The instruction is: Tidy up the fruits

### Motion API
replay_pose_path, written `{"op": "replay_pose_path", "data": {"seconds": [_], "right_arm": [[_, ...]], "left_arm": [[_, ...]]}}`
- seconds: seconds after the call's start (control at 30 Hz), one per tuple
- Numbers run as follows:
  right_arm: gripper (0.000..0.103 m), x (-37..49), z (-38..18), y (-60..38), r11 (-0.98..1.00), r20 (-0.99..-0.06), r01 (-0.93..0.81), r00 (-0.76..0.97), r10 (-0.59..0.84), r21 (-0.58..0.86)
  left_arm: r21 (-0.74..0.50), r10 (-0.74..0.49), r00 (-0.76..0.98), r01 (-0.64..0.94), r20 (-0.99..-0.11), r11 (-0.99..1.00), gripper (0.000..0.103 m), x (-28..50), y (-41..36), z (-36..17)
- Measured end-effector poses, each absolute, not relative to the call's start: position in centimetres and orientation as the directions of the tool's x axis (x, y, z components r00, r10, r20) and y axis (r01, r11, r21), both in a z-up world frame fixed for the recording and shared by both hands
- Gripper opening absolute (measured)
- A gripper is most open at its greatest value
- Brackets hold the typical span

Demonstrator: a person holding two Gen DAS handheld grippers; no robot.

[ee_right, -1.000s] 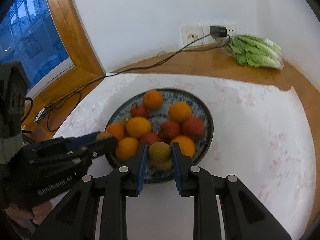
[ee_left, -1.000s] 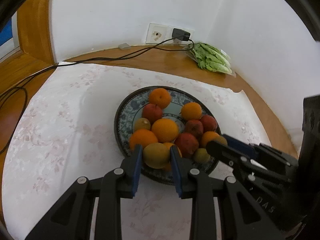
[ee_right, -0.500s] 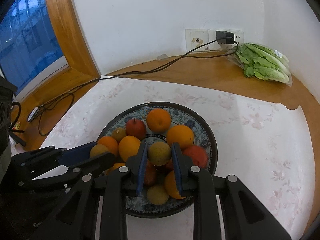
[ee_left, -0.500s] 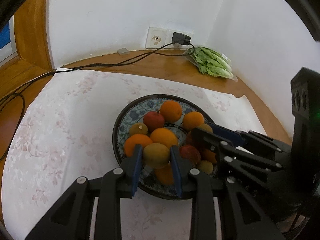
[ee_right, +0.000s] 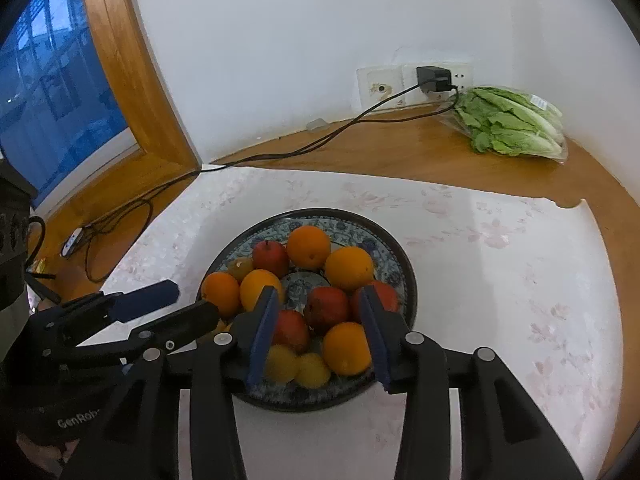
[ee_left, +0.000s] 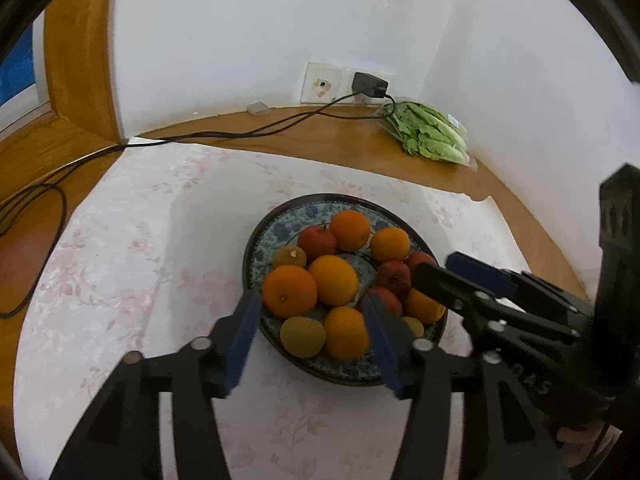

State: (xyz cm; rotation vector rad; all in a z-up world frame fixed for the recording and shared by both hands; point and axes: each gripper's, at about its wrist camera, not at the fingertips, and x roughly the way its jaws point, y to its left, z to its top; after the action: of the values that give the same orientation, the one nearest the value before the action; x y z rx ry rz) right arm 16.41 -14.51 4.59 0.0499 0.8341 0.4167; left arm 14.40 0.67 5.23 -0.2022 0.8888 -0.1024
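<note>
A dark-rimmed, blue-patterned plate [ee_left: 276, 226] [ee_right: 360, 232] holds several oranges, red apples and small yellow-brown fruits. My left gripper [ee_left: 312, 326] hangs over the plate's near edge. Its jaws are opening and its pads touch nothing. A yellow-brown fruit [ee_left: 302, 336] lies on the plate between and below them, beside an orange [ee_left: 346, 332]. My right gripper [ee_right: 318, 326] is also opening over the plate's near side, clear of the fruit. Under it lie two yellow fruits [ee_right: 280, 362], an orange [ee_right: 346, 348] and a red apple [ee_right: 292, 330]. Each gripper shows at the side of the other's view.
The plate sits on a white flowered cloth [ee_left: 140, 248] over a wooden top. A bagged lettuce [ee_left: 428, 136] [ee_right: 512, 124] lies in the back right corner by the wall. A black cable [ee_left: 240, 134] runs from a plugged charger [ee_left: 370, 84] off to the left. A wooden window frame [ee_right: 132, 80] stands at the left.
Both grippers were shut on a yellow-brown fruit each. Both have now opened, and the fruits lie on the near part of the plate.
</note>
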Motion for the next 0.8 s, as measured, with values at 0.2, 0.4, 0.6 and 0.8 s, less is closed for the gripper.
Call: {"op": "replay_pose_path", "data": {"seconds": [0.2, 0.4, 0.6, 0.8], "right_arm": [[0.051, 14.6, 5.5, -15.6, 0.923, -0.712, -0.312, 0.594, 0.374, 0.225], [0.057, 12.5, 5.6, -16.1, 0.922, -0.728, -0.308, 0.574, 0.375, 0.233], [0.058, 10.9, 4.9, -16.4, 0.927, -0.743, -0.288, 0.559, 0.368, 0.242], [0.058, 10.3, 3.7, -16.5, 0.929, -0.757, -0.268, 0.542, 0.364, 0.255]], "left_arm": [[-0.201, -0.154, 0.626, -0.005, -0.764, 0.980, 0.070, 13.3, 0.6, 5.9], [-0.173, -0.128, 0.612, -0.015, -0.781, 0.985, 0.074, 11.8, -0.1, 5.8], [-0.157, -0.116, 0.589, -0.018, -0.800, 0.988, 0.074, 10.6, -0.6, 4.9], [-0.130, -0.087, 0.581, -0.032, -0.809, 0.991, 0.074, 10.0, -0.5, 4.3]]}}
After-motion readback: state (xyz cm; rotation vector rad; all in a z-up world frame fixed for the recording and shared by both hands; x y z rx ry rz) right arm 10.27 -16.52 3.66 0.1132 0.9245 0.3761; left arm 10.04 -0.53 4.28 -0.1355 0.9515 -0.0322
